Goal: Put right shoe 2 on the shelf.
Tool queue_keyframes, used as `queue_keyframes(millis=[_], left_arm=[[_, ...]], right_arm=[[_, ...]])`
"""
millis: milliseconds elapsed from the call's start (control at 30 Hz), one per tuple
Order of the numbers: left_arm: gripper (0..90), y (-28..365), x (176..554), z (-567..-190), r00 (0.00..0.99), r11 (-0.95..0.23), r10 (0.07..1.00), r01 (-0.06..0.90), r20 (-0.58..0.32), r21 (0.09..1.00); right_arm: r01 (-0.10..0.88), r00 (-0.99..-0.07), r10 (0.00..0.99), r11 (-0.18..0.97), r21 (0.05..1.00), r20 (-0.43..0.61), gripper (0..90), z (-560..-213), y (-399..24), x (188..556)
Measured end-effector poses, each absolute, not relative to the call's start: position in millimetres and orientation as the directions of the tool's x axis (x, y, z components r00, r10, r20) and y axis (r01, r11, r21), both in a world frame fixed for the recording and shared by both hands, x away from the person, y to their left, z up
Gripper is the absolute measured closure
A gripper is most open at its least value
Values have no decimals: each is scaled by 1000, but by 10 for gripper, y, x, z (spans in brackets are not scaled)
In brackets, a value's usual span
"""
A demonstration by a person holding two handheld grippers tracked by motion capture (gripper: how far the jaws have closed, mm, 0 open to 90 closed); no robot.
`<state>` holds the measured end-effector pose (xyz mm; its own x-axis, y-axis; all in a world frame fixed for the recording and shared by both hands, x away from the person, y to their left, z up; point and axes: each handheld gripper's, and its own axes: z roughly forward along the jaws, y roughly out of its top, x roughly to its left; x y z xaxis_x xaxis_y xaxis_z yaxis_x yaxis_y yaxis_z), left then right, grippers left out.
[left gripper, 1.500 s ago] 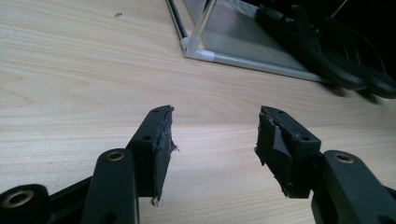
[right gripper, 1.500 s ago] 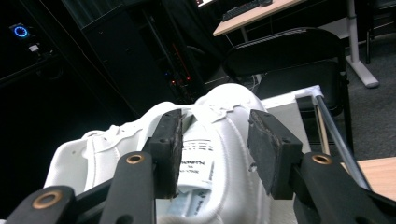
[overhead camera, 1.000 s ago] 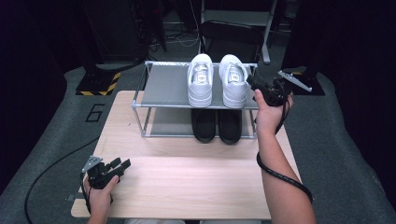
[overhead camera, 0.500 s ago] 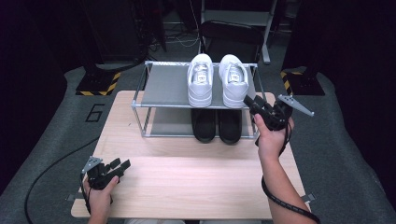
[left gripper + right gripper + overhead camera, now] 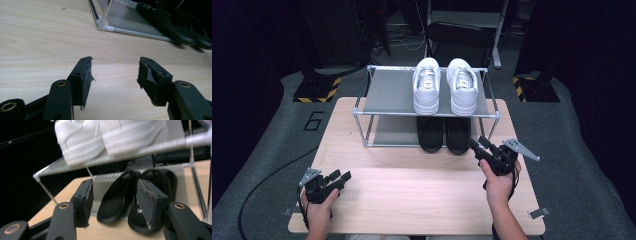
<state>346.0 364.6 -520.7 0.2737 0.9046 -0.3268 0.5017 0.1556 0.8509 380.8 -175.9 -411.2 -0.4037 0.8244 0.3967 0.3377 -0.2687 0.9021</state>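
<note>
The right hand-held gripper (image 5: 478,148) hangs low over the worktop (image 5: 412,195), just in front of the shoe rack (image 5: 362,112), its tips aimed at the pair of black slippers (image 5: 444,135) on the rack's lower shelf. Its jaws have just been opening and stand wide and released, with nothing between them. In the right gripper view the two slippers (image 5: 135,195) lie side by side beyond the pads — near, but not touched — with their toes toward the camera and jutting a little past the rack's front edge.

On the upper shelf, directly above the slippers, sits a pair of white sneakers (image 5: 444,85), toes also pointing toward the person's side.

The left hand-held gripper (image 5: 339,177) rests low at the near left corner of the worktop, well apart from the rack. Its jaws are spread and empty, and in the left gripper view only bare wood (image 5: 37,32) lies between the worn pads (image 5: 86,75), with the rack's corner post (image 5: 103,22) and the black slippers (image 5: 170,25) farther off — the pads themselves show frayed tape at the edges.
</note>
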Motion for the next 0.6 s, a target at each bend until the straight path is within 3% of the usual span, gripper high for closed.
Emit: queue_keyframes(millis=[600], left_arm=[[442, 3628, 3463, -5223, 274, 149, 906, 508, -323, 848]], right_arm=[[475, -315, 833, -276, 835, 455, 461, -4988, -1953, 3403]])
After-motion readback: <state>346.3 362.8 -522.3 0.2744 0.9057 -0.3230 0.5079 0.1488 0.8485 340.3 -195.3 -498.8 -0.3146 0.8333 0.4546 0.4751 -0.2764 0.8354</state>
